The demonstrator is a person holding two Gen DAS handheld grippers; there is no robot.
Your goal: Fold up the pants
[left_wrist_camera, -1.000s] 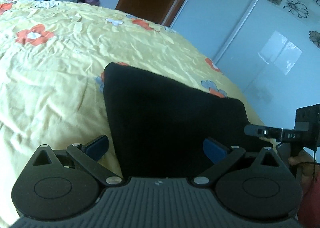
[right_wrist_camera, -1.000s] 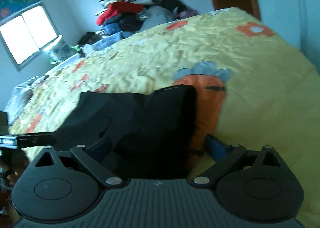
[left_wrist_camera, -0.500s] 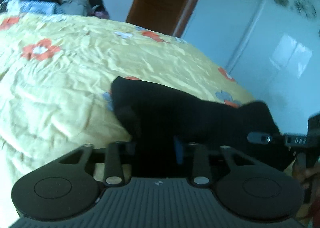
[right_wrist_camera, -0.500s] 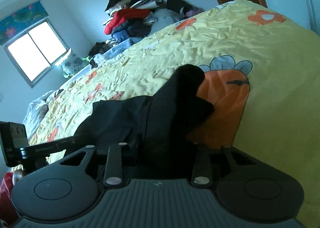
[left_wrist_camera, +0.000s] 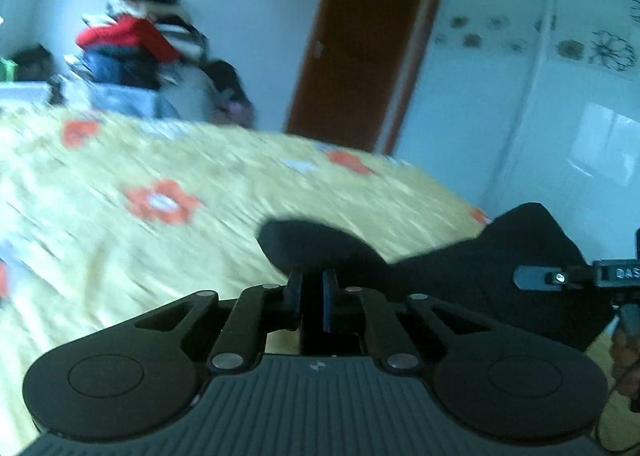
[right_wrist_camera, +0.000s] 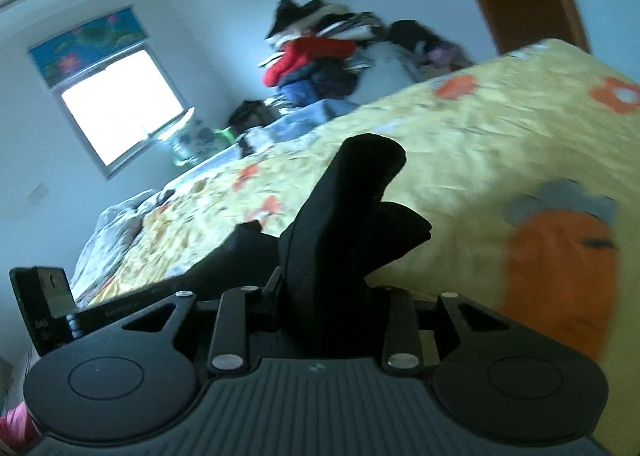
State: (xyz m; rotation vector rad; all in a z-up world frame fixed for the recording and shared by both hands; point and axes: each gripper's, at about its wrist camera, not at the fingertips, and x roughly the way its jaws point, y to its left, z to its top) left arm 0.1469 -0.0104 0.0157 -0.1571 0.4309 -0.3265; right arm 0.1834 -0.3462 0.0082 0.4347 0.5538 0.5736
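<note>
The black pants (left_wrist_camera: pixel 500 268) hang lifted off the yellow flowered bedspread (left_wrist_camera: pixel 160 256), stretched between both grippers. My left gripper (left_wrist_camera: pixel 312 284) is shut on a thin edge of the cloth, and a dark fold (left_wrist_camera: pixel 312 240) bulges just beyond its fingertips. In the right wrist view my right gripper (right_wrist_camera: pixel 324 288) is shut on a thick bunch of the pants (right_wrist_camera: pixel 360 192), which stands up above the jaws. The right gripper (left_wrist_camera: pixel 560 278) shows at the right edge of the left wrist view. The left gripper (right_wrist_camera: pixel 44 308) shows at the far left of the right wrist view.
A heap of clothes (left_wrist_camera: pixel 136 48) lies at the far end of the bed (right_wrist_camera: pixel 480 160). A brown door (left_wrist_camera: pixel 360 48) and a white sliding wardrobe (left_wrist_camera: pixel 540 96) stand to the right. A bright window (right_wrist_camera: pixel 120 104) is on the far wall. A hand (left_wrist_camera: pixel 624 344) grips the right handle.
Both grippers went from wide open over the flat pants to shut on the near edge. Both have risen and tilted up, lifting the cloth off the bedspread.
</note>
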